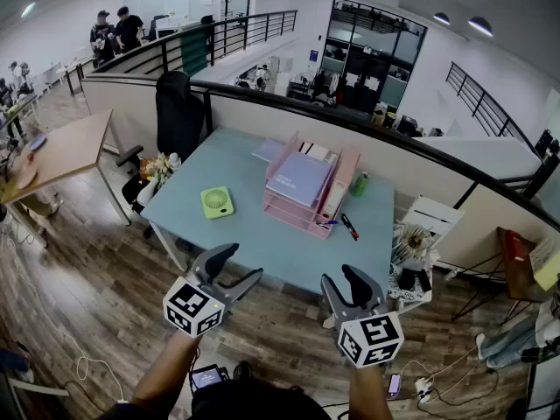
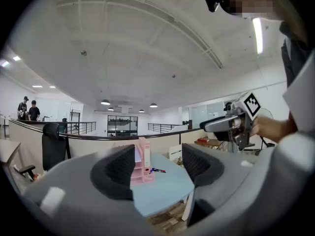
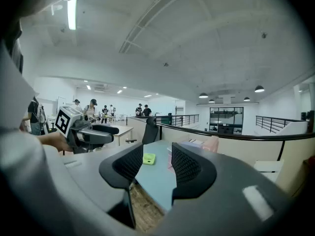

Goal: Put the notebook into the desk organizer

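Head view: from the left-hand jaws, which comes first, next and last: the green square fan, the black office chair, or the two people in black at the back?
1. Green square fan, on the blue table, straight ahead of the left gripper.
2. Black office chair, behind the table's left side.
3. Two people in black, far back left.

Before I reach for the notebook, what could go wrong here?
The left gripper and right gripper are open and empty. The notebook seems to lie flat behind the organizer: reaching over may bump the organizer, and a flat cover is hard to pinch. The pens lie right beside the organizer and could be knocked away.
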Action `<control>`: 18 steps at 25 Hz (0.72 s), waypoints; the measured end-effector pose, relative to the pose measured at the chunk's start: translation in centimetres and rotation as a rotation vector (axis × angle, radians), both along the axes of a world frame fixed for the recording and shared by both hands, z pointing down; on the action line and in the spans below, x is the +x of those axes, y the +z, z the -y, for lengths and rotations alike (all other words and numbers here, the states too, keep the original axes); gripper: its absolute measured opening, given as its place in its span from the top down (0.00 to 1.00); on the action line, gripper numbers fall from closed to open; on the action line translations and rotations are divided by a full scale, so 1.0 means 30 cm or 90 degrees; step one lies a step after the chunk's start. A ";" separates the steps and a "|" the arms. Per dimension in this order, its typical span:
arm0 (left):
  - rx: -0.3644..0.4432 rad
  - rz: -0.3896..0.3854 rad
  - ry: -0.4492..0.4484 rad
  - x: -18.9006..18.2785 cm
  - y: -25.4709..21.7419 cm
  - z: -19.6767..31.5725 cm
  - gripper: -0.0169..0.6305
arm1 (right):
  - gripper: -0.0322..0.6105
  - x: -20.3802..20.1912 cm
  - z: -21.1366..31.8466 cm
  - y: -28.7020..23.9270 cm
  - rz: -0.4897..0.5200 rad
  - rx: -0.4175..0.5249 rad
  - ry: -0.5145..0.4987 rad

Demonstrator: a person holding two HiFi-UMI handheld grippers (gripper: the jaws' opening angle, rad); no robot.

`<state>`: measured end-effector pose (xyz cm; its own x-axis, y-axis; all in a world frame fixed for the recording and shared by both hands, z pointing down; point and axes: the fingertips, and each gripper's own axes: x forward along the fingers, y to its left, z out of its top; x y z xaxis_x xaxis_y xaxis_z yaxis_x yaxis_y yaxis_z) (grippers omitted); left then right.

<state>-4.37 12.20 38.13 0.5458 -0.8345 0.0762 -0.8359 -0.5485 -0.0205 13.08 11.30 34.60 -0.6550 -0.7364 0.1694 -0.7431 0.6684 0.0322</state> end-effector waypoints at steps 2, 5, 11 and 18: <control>0.001 0.001 0.004 -0.018 -0.003 0.009 0.47 | 0.67 -0.014 0.008 -0.002 0.001 0.001 0.005; 0.003 0.002 0.011 -0.044 -0.006 0.028 0.47 | 0.67 -0.035 0.021 0.000 0.002 0.001 0.013; 0.008 0.004 0.037 -0.087 -0.008 0.065 0.47 | 0.67 -0.078 0.038 0.003 0.027 -0.004 0.033; 0.014 -0.010 0.061 -0.124 -0.007 0.095 0.47 | 0.67 -0.124 0.045 -0.006 0.046 -0.006 0.049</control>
